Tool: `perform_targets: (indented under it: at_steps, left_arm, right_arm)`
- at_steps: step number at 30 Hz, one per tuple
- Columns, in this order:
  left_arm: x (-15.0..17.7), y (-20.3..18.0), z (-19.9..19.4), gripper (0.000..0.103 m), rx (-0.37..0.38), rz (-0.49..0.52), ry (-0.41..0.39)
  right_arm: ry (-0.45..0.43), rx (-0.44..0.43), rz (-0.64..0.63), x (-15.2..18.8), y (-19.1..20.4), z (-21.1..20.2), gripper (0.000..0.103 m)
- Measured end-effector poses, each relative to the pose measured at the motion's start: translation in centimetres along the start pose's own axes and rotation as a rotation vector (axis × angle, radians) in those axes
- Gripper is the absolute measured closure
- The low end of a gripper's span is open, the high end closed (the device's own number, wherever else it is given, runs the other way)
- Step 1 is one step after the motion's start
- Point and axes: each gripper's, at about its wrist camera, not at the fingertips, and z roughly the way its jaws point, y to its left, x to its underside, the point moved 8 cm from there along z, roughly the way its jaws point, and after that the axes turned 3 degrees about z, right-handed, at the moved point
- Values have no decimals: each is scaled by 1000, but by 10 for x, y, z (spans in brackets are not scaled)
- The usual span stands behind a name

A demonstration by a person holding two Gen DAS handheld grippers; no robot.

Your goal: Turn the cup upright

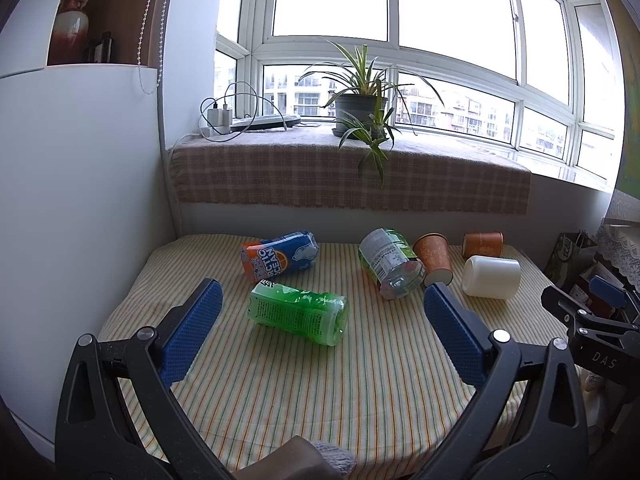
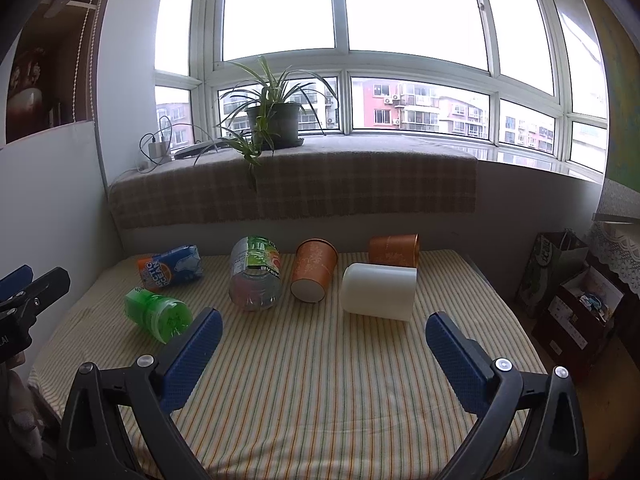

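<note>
Left gripper (image 1: 322, 314) spread wide and empty above the striped table (image 1: 360, 392), right gripper (image 2: 324, 330) likewise wide apart holding nothing, white cup (image 2: 378, 292) on its side, possibly touching an orange cup (image 2: 394, 250) behind.

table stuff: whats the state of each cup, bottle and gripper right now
white plastic cup: on its side
near orange paper cup: on its side, base toward camera
far orange paper cup: on its side
green plastic bottle: lying down
blue-orange Arctic Ocean bottle: lying down
clear green-labelled bottle: lying down
left gripper: open, empty
right gripper: open, empty
</note>
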Motion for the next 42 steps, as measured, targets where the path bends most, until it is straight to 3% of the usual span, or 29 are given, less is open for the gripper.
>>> perform_targets:
  at_steps: [42]
  left_arm:
    - [-2, 0, -6, 1, 5, -2, 7]
  right_arm:
    - [27, -35, -11, 5, 10, 5, 0]
